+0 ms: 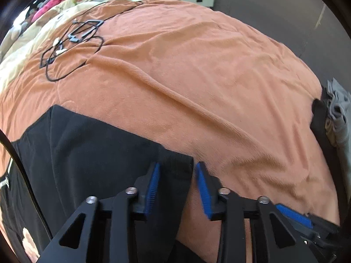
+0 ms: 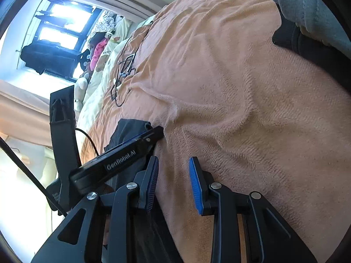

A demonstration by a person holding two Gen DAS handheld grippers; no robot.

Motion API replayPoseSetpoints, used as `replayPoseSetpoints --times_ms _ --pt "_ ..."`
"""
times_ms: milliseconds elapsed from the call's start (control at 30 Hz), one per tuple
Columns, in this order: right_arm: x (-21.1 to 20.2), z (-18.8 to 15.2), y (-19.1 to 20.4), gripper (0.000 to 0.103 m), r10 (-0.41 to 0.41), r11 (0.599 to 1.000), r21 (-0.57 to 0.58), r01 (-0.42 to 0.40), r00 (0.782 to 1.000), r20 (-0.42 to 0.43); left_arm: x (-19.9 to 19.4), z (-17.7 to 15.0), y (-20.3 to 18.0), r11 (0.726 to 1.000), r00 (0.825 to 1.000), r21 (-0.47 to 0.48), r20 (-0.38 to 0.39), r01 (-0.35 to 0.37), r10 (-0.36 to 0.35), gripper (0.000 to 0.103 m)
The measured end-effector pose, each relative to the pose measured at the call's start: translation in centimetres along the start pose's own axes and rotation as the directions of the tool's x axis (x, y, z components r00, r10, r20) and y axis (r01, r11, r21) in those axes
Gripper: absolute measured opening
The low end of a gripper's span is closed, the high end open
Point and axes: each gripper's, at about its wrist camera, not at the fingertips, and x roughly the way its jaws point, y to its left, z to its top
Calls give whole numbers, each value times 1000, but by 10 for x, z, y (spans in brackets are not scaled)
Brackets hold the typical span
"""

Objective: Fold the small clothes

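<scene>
fabric corner sits between the blue pads of the left hand-held gripper [image 1: 175,188]: the jaws stand apart around an edge of the black garment [image 1: 87,153], not pressing it, likely set to pinch it for a fold. the garment lies flat on the orange blanket [image 1: 197,76] of the bed. the right hand-held gripper [image 2: 173,184] is open over bare blanket, just beside, holding nothing. its view shows the left tool's side, printed "cenrobot.ai". a black cable [image 1: 72,65] lies well apart.
</scene>
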Motion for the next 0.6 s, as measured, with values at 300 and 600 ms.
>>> replayPoseSetpoints --times_ms 300,600 --pt "-2 -3 11 26 37 999 -38 -36 999 12 -47 -2 38 992 995 -109 83 62 -53 10" --pt "19 -13 41 27 67 986 -153 -68 998 -13 -104 -31 97 985 993 -172 121 15 6 10"
